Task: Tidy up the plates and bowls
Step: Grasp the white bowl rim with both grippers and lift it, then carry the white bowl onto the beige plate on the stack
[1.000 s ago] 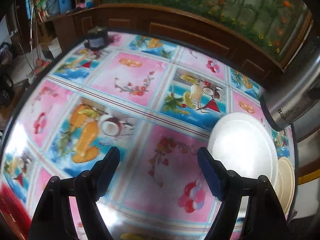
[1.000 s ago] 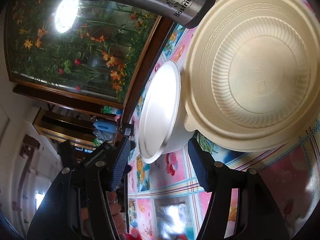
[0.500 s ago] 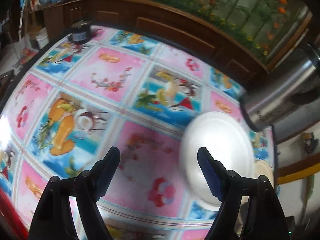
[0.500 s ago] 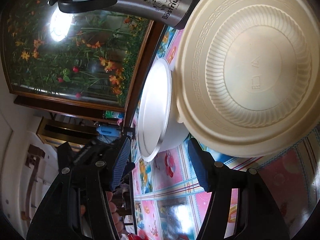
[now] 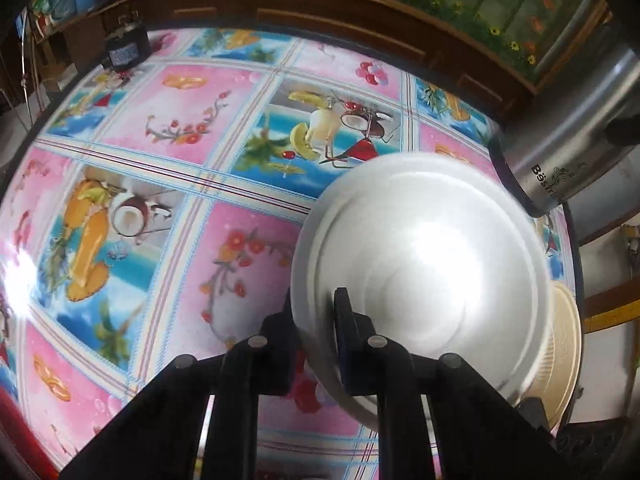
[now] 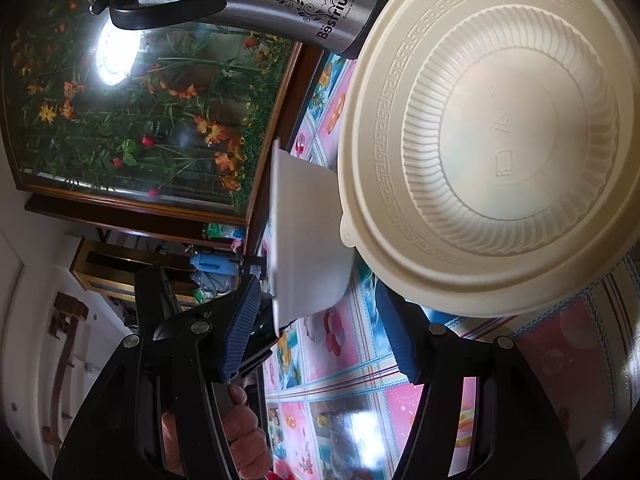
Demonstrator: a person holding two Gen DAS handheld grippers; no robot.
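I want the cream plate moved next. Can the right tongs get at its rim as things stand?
Probably yes. The right tongs stand open with nothing between them, and the cream plate has its near rim just ahead of the fingers. The white bowl beside it is clamped in the left tongs.

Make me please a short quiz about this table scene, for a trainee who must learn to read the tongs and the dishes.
1. What do the left tongs grip?
2. True or false: the right tongs hold the cream dish.
3. Which thing stands near the cream dish? A) steel flask B) red pot C) glass jug

Key:
1. The rim of the white bowl; the jaws have just closed on it.
2. False: they are open and hold nothing.
3. A
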